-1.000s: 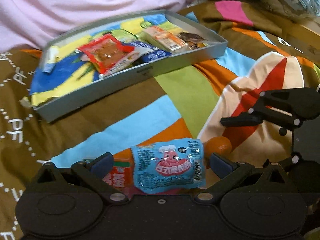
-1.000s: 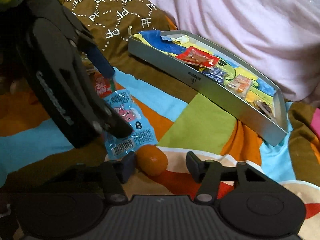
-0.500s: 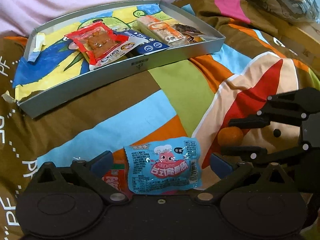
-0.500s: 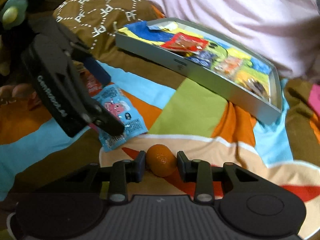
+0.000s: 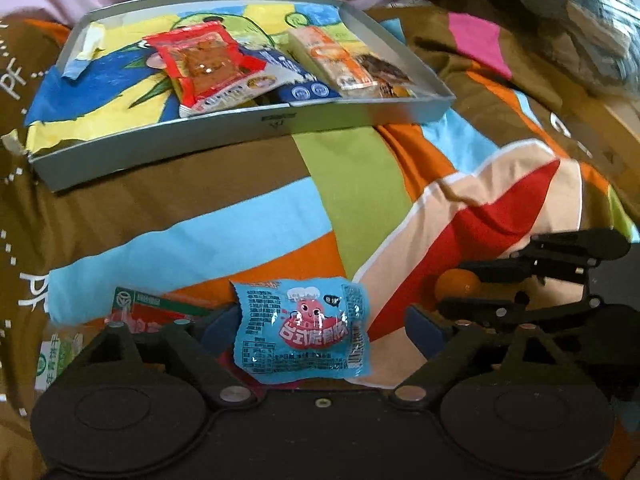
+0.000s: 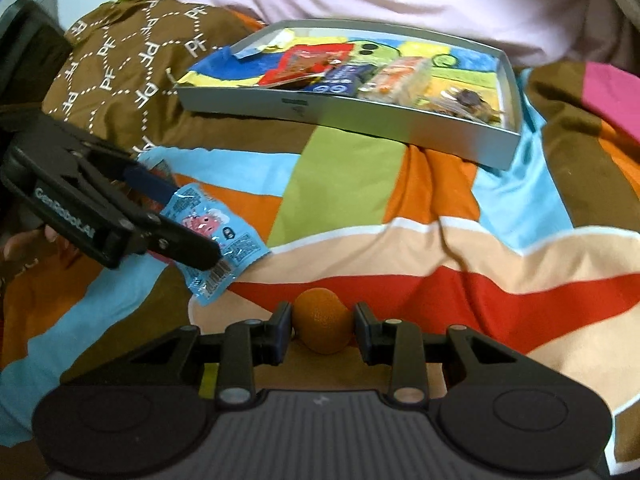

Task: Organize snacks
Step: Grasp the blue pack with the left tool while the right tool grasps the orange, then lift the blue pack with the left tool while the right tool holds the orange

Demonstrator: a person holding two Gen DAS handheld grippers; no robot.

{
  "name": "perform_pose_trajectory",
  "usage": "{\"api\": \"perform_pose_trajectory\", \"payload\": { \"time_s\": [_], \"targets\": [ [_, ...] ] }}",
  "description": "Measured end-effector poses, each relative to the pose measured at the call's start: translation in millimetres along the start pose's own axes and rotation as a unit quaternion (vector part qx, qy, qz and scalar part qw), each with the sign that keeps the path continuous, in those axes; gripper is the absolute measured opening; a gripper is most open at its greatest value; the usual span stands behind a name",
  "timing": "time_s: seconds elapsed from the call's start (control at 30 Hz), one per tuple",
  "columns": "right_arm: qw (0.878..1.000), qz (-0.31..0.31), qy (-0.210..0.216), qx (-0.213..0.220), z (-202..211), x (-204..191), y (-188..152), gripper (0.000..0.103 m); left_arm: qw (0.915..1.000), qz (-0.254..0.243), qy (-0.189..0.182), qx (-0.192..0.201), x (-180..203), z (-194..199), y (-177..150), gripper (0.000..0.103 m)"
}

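Partway through, by my read: the gray tray [image 5: 280, 122] already held a red packet [image 5: 204, 66], a blue packet [image 5: 298, 84], an orange-white packet [image 5: 336, 58] and a dark wrapped item, too blurry to identify. Three items were outside the tray, on the quilt [image 6: 400, 216] near it. The left gripper [image 5: 316, 328] was wide open, blue pouch [image 5: 304, 332] lying between its fingers, not pinched; a red-green packet [image 5: 156, 312] sat beside that pouch. The right gripper [image 6: 323, 326] had closed on the orange ball [image 6: 322, 326], pads touching both sides.
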State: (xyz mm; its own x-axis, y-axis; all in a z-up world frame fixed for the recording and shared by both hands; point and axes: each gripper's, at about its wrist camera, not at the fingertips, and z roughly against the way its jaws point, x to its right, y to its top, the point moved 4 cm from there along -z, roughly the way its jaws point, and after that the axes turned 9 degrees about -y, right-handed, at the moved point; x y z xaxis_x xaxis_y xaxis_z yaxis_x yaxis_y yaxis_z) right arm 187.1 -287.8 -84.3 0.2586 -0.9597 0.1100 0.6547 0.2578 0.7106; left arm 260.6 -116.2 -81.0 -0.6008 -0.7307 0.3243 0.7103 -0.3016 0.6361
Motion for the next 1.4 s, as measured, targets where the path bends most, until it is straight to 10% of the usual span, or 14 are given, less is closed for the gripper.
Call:
{"api": "perform_pose_trajectory", "payload": {
  "time_s": [1.0,1.4],
  "targets": [
    [1.000,-0.003,0.000,-0.004,4.9,6.9,-3.2,0.038,0.9838,0.118,-0.088,0.102,17.2,18.3,8.1,0.081],
    [1.000,-0.002,0.000,-0.004,4.8,6.7,-3.4,0.038,0.9914,0.085,-0.094,0.033,31.9,1.2,-10.9,0.069]
  ]
}}
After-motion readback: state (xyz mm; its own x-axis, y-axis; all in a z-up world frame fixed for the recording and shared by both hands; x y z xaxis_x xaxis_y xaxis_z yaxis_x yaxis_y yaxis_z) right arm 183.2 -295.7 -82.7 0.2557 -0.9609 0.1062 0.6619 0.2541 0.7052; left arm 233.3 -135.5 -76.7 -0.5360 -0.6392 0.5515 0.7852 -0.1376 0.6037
